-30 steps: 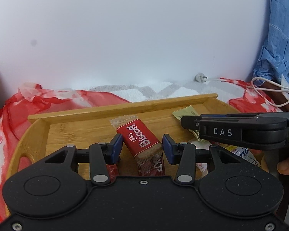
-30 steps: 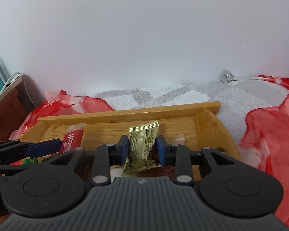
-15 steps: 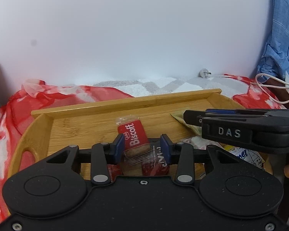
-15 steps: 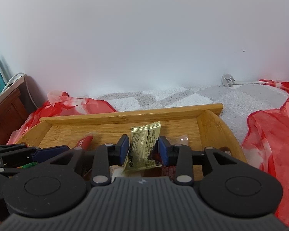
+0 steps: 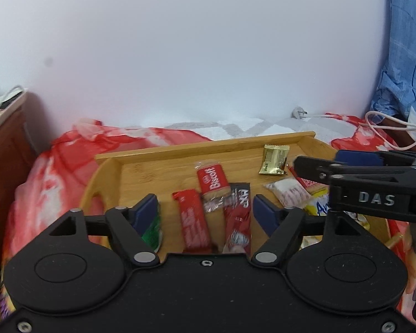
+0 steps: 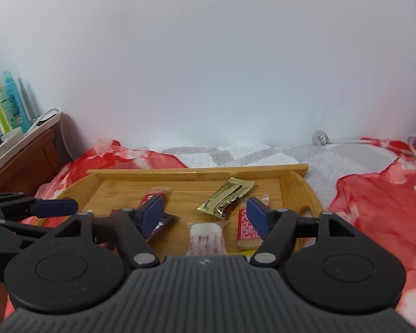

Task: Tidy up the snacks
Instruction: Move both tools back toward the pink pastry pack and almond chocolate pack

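One wooden tray (image 5: 163, 152) sits on a red-and-white cloth (image 5: 50, 183) over a grey-white towel (image 6: 263, 152). Snacks in the tray, counted from the left wrist view: one red Biscoff pack (image 5: 214, 181), two red stick sachets (image 5: 194, 229) (image 5: 239, 219) lying side by side just below it, one gold packet (image 5: 274, 159) near the back right corner, one white wrapped snack (image 5: 287, 194), one green wrapper (image 5: 152, 231) partly hidden behind a finger, one yellow pack (image 5: 319, 208) partly hidden at right. Two grippers: left hand-held gripper (image 5: 205, 211) with jaws apart, just opened, nothing pinched, the sachets lying loose beneath the gap; right hand-held gripper (image 6: 205, 213) likewise apart, just opened, nothing pinched, the gold packet (image 6: 226, 200) lying flat on the tray beyond it. One white cable (image 5: 396, 130) at far right.
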